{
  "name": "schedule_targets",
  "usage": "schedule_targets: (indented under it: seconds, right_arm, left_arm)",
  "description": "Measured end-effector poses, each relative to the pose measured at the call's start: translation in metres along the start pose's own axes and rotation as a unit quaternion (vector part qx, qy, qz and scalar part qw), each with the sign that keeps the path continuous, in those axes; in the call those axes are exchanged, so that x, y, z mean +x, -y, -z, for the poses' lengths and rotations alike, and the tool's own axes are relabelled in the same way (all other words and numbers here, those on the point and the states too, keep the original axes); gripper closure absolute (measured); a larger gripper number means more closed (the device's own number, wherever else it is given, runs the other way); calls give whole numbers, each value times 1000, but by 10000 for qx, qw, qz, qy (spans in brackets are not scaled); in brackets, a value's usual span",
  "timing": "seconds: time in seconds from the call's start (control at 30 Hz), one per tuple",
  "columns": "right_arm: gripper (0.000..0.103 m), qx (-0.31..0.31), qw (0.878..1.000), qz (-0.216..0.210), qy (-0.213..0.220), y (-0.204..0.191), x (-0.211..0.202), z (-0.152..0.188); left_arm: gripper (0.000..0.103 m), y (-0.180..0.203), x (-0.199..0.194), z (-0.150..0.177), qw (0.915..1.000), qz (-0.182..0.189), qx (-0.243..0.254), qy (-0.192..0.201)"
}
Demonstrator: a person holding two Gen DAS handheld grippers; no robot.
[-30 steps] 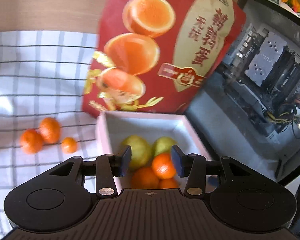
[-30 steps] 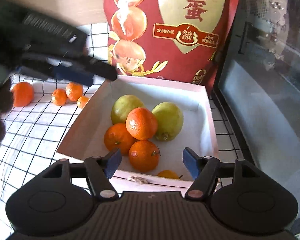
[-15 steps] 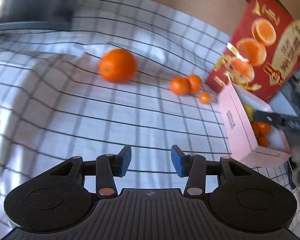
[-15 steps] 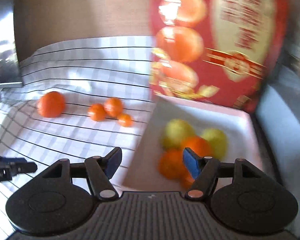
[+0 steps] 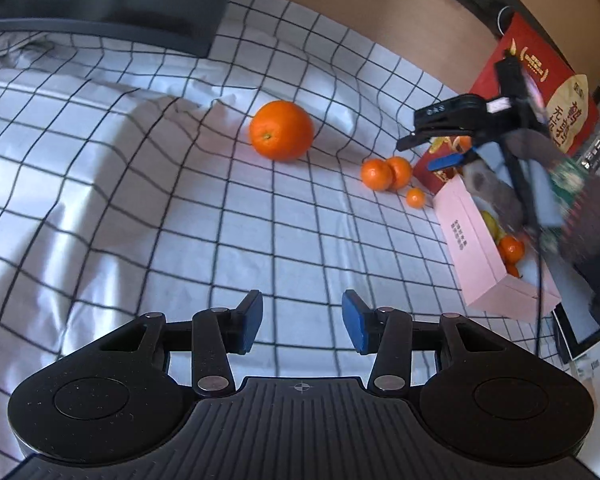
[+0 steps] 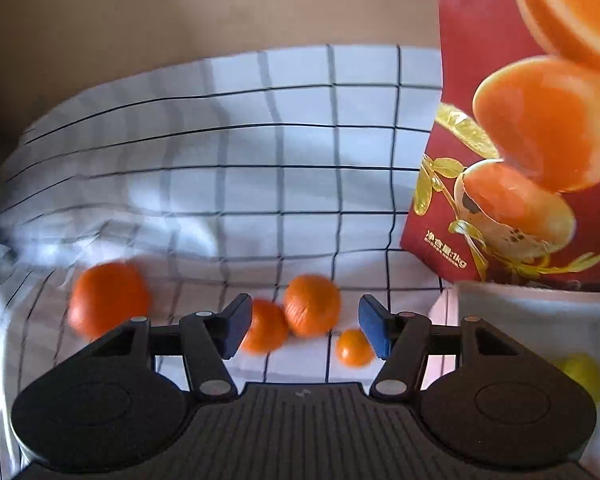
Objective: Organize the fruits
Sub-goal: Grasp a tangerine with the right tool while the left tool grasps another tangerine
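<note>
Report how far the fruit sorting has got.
Done: several oranges and yellow-green fruits already lie in the pink box. In hand: nothing; the left hand-held gripper is open and empty, the right hand-held gripper is closing above the small oranges, gripping none. Left: the big orange and three small ones on the checked cloth.

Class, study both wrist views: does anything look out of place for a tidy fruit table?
Yes. Four fruits lie loose on the checked cloth, outside the pink box: a large orange alone, and two mandarins touching, with a tiny one beside them. The cloth is also rumpled.
</note>
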State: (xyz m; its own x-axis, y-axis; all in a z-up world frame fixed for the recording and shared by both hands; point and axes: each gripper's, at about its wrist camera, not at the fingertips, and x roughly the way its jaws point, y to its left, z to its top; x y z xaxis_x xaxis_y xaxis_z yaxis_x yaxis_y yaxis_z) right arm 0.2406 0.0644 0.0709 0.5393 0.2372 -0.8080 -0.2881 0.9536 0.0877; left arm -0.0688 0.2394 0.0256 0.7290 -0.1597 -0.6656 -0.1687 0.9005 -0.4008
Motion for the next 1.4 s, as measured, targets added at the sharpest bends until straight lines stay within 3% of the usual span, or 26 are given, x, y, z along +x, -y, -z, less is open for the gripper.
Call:
schedule_targets:
  seconds: [0.13, 0.23, 0.33, 0.47, 0.67, 0.87, 1.0, 1.2, 1.4]
  right_arm:
    - [43, 683, 9974, 42, -242, 13, 34, -13]
    - [56, 862, 9953, -60, -444, 17, 50, -13]
    - [62, 738, 9965, -43, -394, 12, 48, -7]
    - [63, 431, 9985, -153, -304, 12, 20, 9]
    - [63, -121, 9975, -674, -181, 7, -44, 79]
    - [63, -645, 9967, -496, -7, 8, -92, 158]
    - [63, -566, 9976, -383, -59, 12, -106, 191]
    - [63, -302, 9990, -299, 107, 25, -118, 215]
    - [62, -222, 9992, -216, 246, 34, -122, 225]
  left_arm:
    - [55, -13, -3, 5, 10000, 9, -7, -50]
    - [55, -22, 0, 8, 9999, -17, -76, -114]
    - [55, -25, 4, 8, 9998, -13, -58, -183]
    - [55, -18, 11, 3, 9997, 73, 107, -209]
    - [55, 1, 33, -11, 9990, 204, 276, -270]
    - [55, 47, 64, -37, 9950, 335, 913, -225]
    - [55, 77, 94, -61, 9903, -11, 1386, 36]
    - [55, 100, 136, -81, 9818, -721, 1757, -40]
    - [51, 106, 166, -97, 9752, -948, 1992, -189]
